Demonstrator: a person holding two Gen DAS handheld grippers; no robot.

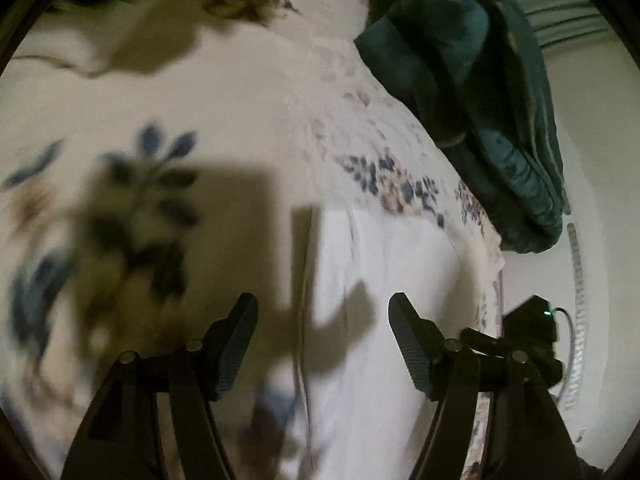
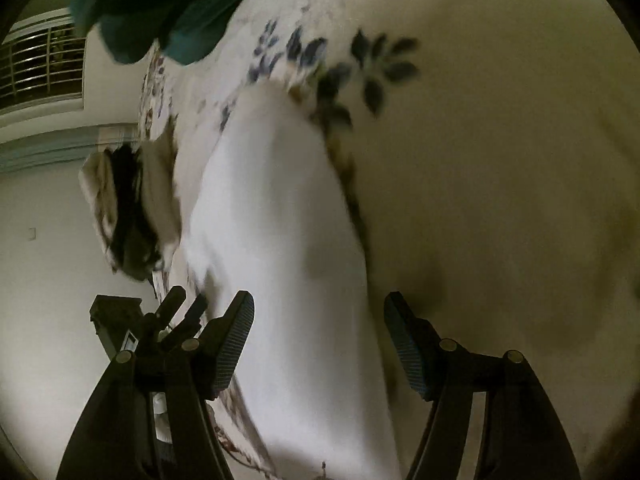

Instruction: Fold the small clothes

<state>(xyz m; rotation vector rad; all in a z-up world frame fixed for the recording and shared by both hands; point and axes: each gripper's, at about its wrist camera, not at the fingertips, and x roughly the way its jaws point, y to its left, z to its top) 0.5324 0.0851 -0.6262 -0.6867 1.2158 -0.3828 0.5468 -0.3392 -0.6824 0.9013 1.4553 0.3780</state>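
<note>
A white garment (image 1: 384,280) lies flat on a cream bedsheet with blue flower prints (image 1: 200,120). My left gripper (image 1: 323,346) is open and empty, hovering above the garment's left edge. In the right wrist view the same white garment (image 2: 288,232) runs up the middle of the sheet (image 2: 500,160). My right gripper (image 2: 319,342) is open and empty above its near part. The other gripper (image 2: 176,312) shows at the lower left there, and the right one shows at the right in the left wrist view (image 1: 532,332).
A dark teal bundle of cloth (image 1: 472,92) lies at the far edge of the bed, also in the right wrist view (image 2: 160,4). A crumpled patterned cloth (image 2: 132,208) hangs off the bed's edge. A white wall and a barred window (image 2: 40,64) lie beyond.
</note>
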